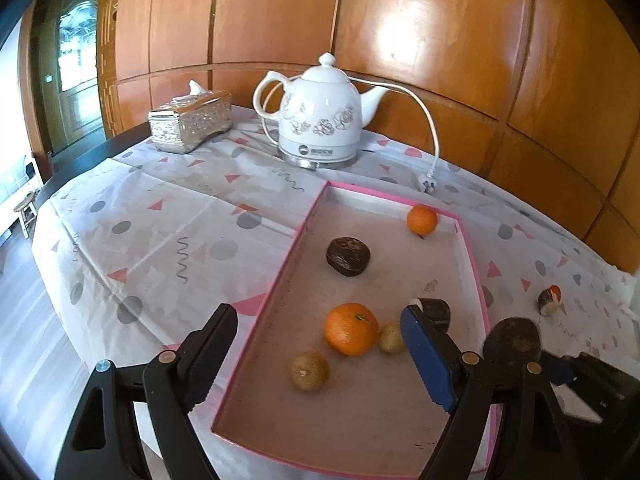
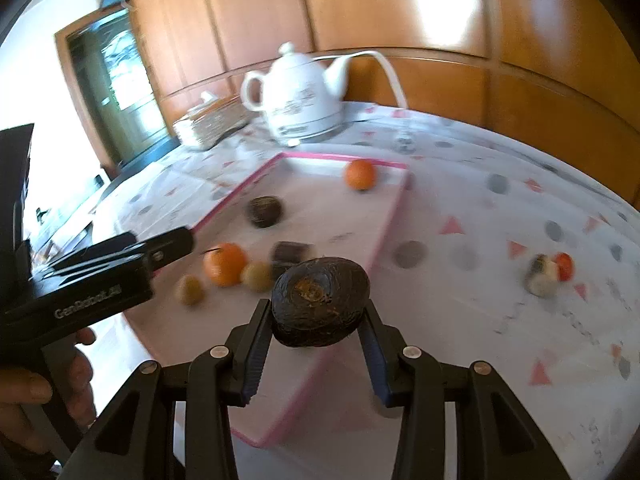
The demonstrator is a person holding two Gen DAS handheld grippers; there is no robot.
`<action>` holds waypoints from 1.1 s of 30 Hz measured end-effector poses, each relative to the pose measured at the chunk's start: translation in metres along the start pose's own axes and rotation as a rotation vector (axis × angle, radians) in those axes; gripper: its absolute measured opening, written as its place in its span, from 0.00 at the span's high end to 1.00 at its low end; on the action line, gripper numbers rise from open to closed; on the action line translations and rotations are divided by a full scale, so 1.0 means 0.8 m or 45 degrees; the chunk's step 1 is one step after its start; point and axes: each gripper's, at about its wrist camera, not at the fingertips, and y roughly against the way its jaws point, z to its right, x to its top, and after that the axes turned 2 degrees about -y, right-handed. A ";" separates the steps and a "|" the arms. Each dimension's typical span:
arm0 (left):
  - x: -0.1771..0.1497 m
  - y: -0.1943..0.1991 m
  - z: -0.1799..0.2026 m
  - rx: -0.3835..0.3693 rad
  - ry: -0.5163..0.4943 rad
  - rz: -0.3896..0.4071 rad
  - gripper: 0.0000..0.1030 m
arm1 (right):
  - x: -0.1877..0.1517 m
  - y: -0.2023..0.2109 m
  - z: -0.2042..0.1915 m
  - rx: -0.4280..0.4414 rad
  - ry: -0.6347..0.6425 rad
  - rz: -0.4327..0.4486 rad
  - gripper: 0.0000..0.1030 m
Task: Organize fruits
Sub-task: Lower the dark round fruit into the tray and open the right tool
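A pink-rimmed tray (image 1: 280, 280) lies on the table and holds a large orange (image 1: 351, 329), a small orange (image 1: 422, 220), a dark round fruit (image 1: 347, 256), two small tan fruits (image 1: 309, 370) and a dark fruit partly hidden behind my finger (image 1: 438, 312). My left gripper (image 1: 316, 352) is open over the tray's near end, empty. My right gripper (image 2: 318, 322) is shut on a dark brown fruit (image 2: 320, 300), held above the tray's right edge; it shows in the left wrist view (image 1: 512, 340).
A white electric kettle (image 1: 320, 116) with cord and plug (image 1: 428, 184) stands behind the tray. A silver tissue box (image 1: 190, 124) sits at the back left. A small red-and-grey object (image 1: 549, 300) lies on the cloth right of the tray. Wooden panels back the table.
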 end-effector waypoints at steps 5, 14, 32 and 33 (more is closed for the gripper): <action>0.000 0.001 -0.009 0.013 0.022 0.000 0.18 | 0.000 -0.019 -0.028 0.041 0.064 -0.057 0.57; 0.001 0.003 -0.005 0.007 0.013 0.005 0.18 | 0.000 -0.020 -0.033 0.053 0.035 -0.039 0.47; 0.000 0.014 0.043 -0.067 -0.123 0.020 0.18 | -0.012 0.019 0.047 -0.104 -0.188 0.038 0.47; -0.001 0.015 0.047 -0.073 -0.131 0.020 0.18 | -0.013 0.020 0.052 -0.116 -0.197 0.038 0.47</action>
